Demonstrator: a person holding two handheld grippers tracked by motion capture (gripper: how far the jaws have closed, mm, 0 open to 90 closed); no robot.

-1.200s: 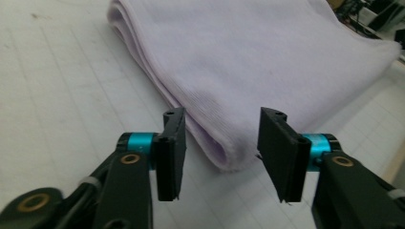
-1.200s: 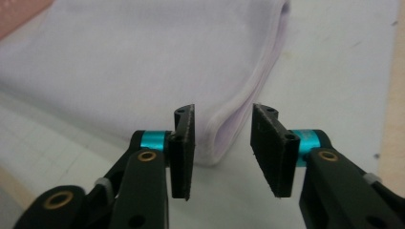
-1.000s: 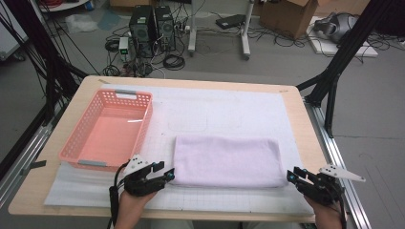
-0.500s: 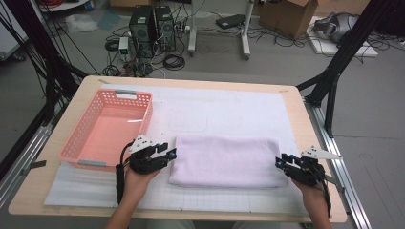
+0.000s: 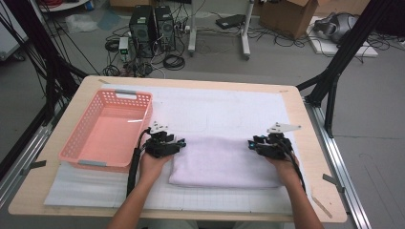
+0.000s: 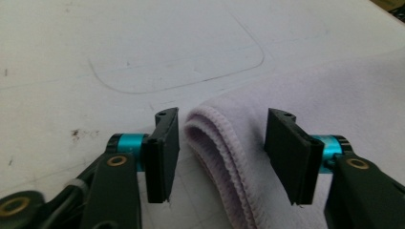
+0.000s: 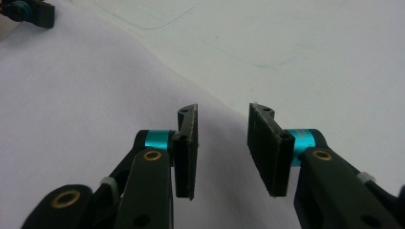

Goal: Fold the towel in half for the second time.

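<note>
Jaws apart both grippers: left gripper (image 6: 219, 157) straddles towel (image 5: 224, 160) corner, jaws just opening; right gripper (image 7: 222, 148) over edge.

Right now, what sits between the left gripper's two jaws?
In the left gripper view, the folded edge of the pale towel lies between the jaws of the left gripper, which stand apart from it on both sides, not pressing it.

The towel (image 6: 286, 143) is running off the right and bottom edges of the left gripper view — its far end is unseen; the other gripper (image 7: 28, 12) is getting clipped at the right gripper view's upper left.
</note>
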